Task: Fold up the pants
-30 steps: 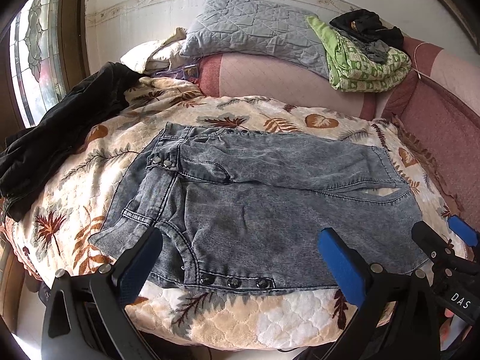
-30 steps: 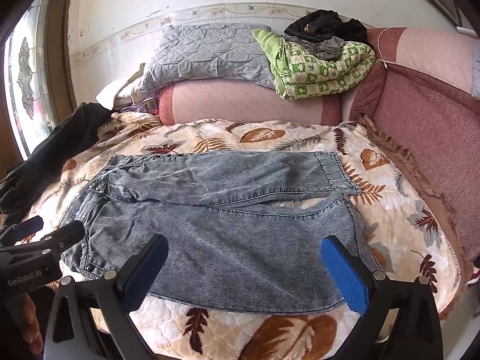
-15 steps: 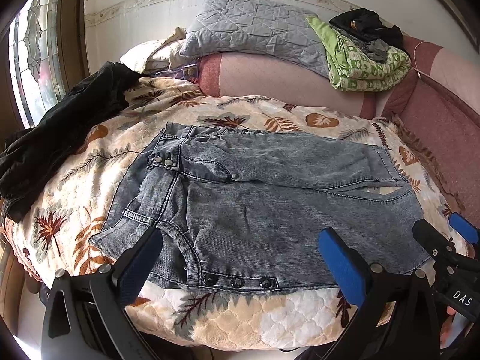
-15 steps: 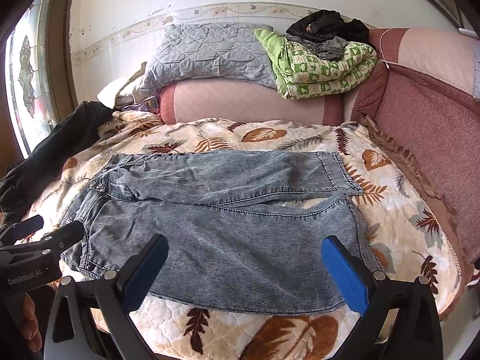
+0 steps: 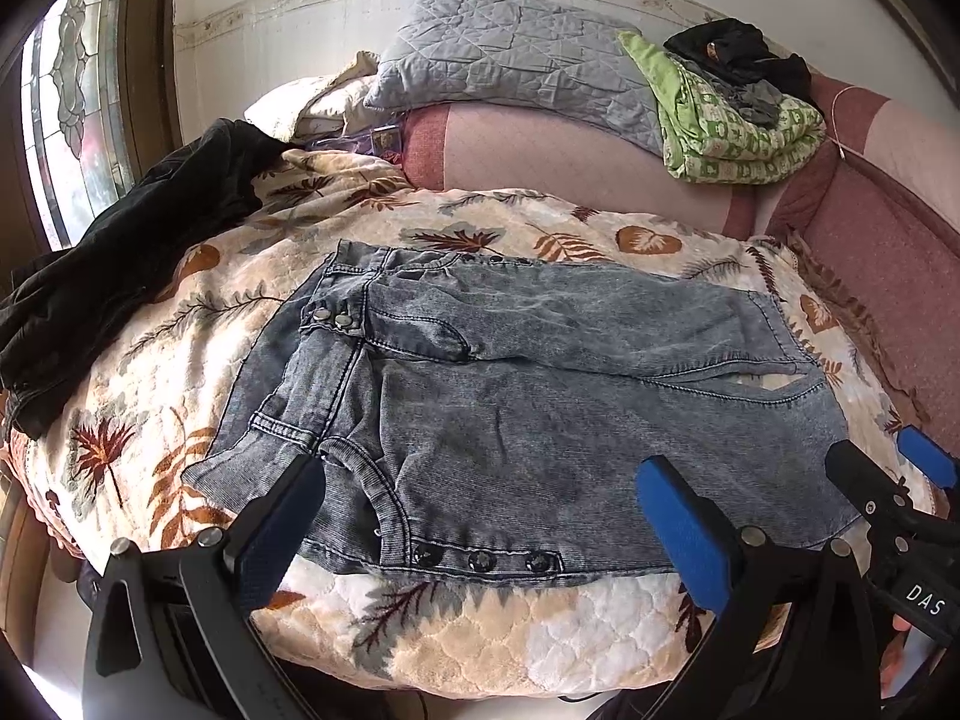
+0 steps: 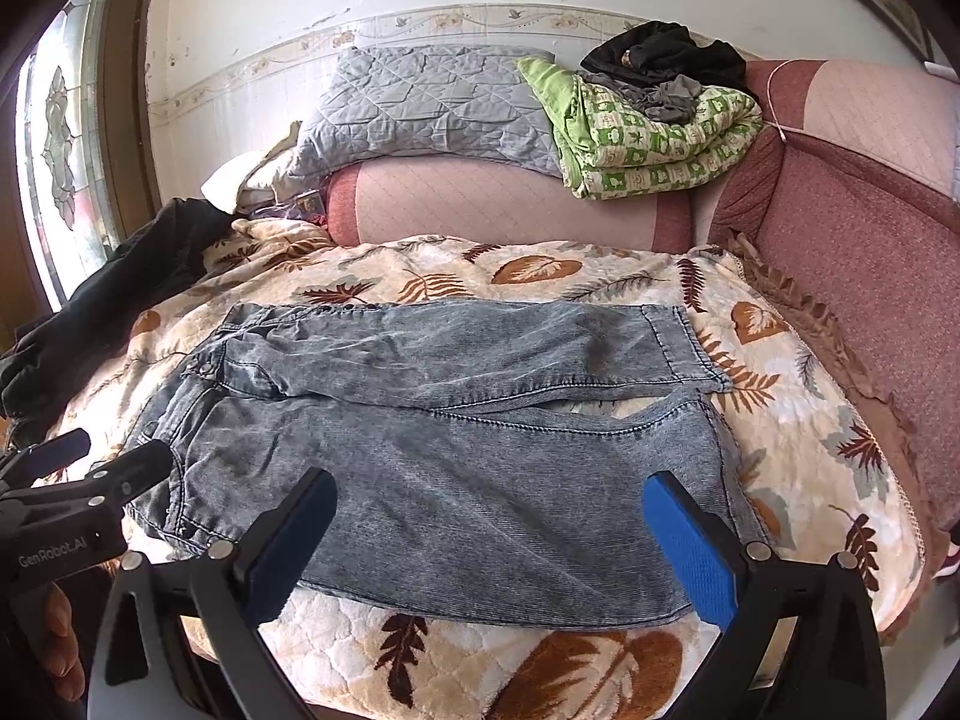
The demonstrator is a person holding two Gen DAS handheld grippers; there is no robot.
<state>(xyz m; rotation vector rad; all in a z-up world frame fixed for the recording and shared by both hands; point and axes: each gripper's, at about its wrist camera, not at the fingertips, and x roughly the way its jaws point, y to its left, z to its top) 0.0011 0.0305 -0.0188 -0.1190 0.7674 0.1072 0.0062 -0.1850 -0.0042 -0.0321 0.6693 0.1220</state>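
Grey-blue denim pants (image 5: 540, 408) lie flat on the leaf-patterned blanket (image 5: 480, 222), waistband to the left, both legs running right; they also show in the right wrist view (image 6: 480, 456). My left gripper (image 5: 480, 516) is open and empty, above the near waistband corner by the snap buttons. My right gripper (image 6: 489, 528) is open and empty, above the near leg's lower edge. Each gripper shows at the edge of the other's view: the right one (image 5: 888, 480) and the left one (image 6: 84, 468).
A black garment (image 5: 120, 264) lies on the blanket's left side by the window. A grey quilted pillow (image 5: 516, 60), a green patterned quilt (image 5: 732, 120) and dark clothes sit on the pink sofa back. The red sofa arm (image 6: 870, 276) bounds the right.
Both grippers have crept slightly toward the pants; the view is almost the same. The pants have not moved.
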